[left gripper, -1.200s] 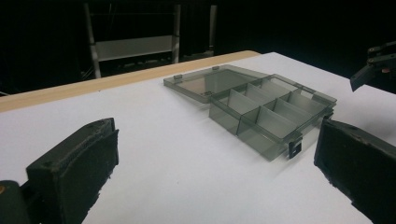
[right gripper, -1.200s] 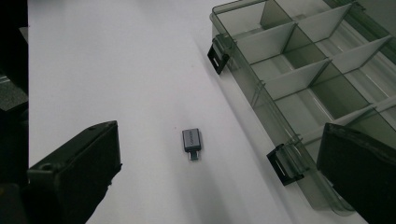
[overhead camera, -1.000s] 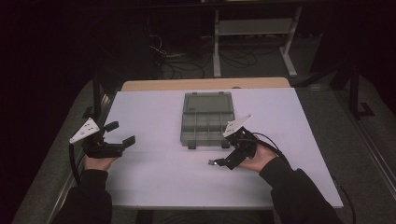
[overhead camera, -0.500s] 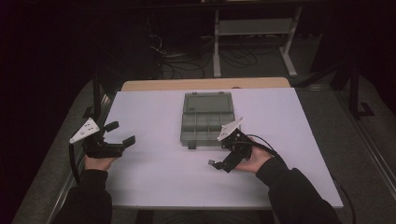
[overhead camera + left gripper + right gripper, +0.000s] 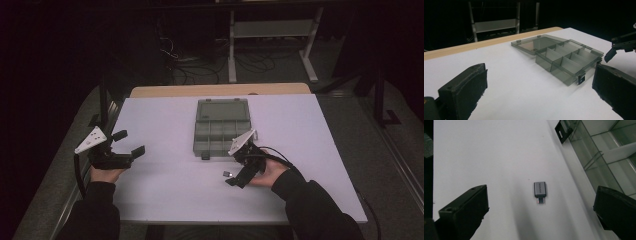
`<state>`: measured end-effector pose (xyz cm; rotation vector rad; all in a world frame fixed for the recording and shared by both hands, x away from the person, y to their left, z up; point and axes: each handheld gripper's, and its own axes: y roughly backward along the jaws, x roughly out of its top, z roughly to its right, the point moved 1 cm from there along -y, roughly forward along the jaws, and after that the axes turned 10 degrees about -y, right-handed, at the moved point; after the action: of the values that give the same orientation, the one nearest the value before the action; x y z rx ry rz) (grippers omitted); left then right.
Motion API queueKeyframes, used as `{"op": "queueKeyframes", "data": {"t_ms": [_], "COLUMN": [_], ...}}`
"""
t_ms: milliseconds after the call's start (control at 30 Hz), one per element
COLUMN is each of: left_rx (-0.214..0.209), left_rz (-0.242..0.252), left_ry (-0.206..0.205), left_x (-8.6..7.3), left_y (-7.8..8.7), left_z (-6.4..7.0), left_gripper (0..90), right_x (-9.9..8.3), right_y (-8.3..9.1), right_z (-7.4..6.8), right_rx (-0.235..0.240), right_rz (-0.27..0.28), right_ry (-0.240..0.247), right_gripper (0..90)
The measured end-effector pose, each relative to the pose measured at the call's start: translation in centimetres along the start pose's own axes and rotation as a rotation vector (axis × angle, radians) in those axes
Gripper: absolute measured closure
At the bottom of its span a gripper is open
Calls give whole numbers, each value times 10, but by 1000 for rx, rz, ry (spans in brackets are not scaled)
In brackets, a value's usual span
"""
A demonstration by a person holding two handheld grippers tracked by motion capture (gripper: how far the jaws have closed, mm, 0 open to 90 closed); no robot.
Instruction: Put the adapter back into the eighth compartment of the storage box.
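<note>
Holding our left gripper (image 5: 127, 142) over the left part of the white table (image 5: 165, 200), we keep its jaws spread wide with nothing between them; from above it sits well apart from everything else, its grey three-cornered plate tilted up toward the table's left edge. Looking along its own jaws in the left gripper view (image 5: 536, 95), we see bare white surface between them and, farther off, the grey translucent organizer box (image 5: 564, 58) lying open, its lid folded flat behind it and its partitioned compartments facing up. From above, that box (image 5: 220, 127) rests near the middle of the table, just in front of the wooden strip along the far edge, with a small dark latch hanging at its near rim. To the right of it we hold our right gripper (image 5: 229, 177) just beside the box's near right corner, angled down and toward the left, its jaws likewise spread wide and gripping nothing. In the right gripper view (image 5: 539, 212) the small silver USB adapter (image 5: 539, 192) lies flat on the table between the two jaws, touching neither, its plug end pointing toward the camera, while the box's wall and latch show at the upper right. From above, the adapter (image 5: 226, 174) appears as a tiny pale speck at the jaw tips.
</note>
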<state>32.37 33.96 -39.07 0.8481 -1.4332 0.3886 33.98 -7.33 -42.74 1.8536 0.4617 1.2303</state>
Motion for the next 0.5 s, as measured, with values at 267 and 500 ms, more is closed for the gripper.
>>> {"op": "queueKeyframes", "data": {"t_ms": [267,500], "left_rx": [4,3], "left_rz": [5,4], "left_ry": [-3,-3], "left_x": [0,0], "left_y": [1,1], "left_z": [0,0], "left_gripper": [0,0], "right_x": [2,5], "right_y": [-8,-16], "right_z": [-1,0], "right_rx": [18,38], "right_rz": [-36,-72], "right_ry": [23,24], "right_gripper": [61,137]}}
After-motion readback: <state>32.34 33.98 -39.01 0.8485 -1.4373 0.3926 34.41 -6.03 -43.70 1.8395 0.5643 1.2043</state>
